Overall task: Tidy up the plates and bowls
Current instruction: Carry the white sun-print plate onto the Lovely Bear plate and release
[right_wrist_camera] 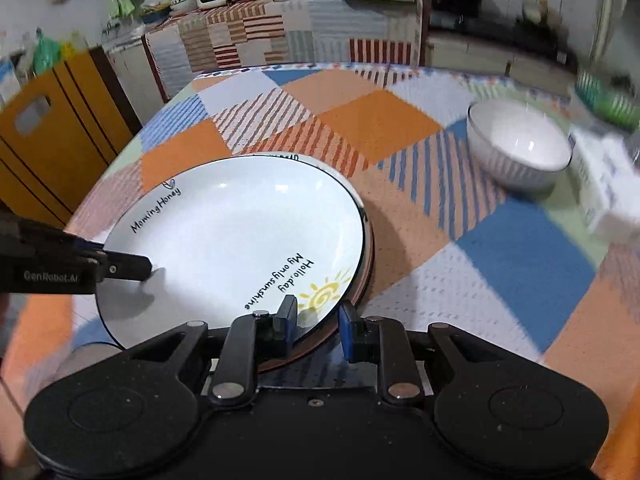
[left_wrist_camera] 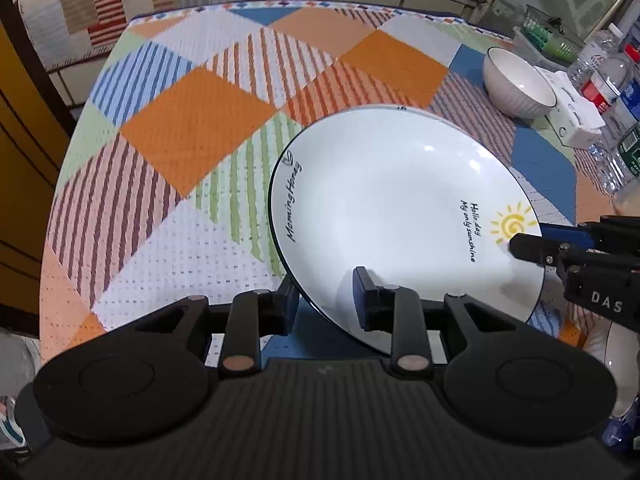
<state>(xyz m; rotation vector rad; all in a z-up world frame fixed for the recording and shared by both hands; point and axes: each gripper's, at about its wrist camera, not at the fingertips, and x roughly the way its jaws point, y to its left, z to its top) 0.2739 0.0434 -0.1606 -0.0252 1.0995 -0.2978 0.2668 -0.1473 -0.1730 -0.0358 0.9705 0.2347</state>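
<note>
A white plate [left_wrist_camera: 396,208] printed with a yellow sun sits on a stack of plates [right_wrist_camera: 366,256] on the patchwork tabletop [left_wrist_camera: 192,120]. The left hand-held gripper [left_wrist_camera: 326,300] straddles its rim at six o'clock, jaws narrowly parted. The right hand-held gripper [right_wrist_camera: 318,320] does likewise by the sun. A white bowl [left_wrist_camera: 518,84] stands at one o'clock.

Patchwork-clothed table [left_wrist_camera: 192,128]: plate stack [right_wrist_camera: 366,264], bowl [left_wrist_camera: 518,82] (well apart).
</note>
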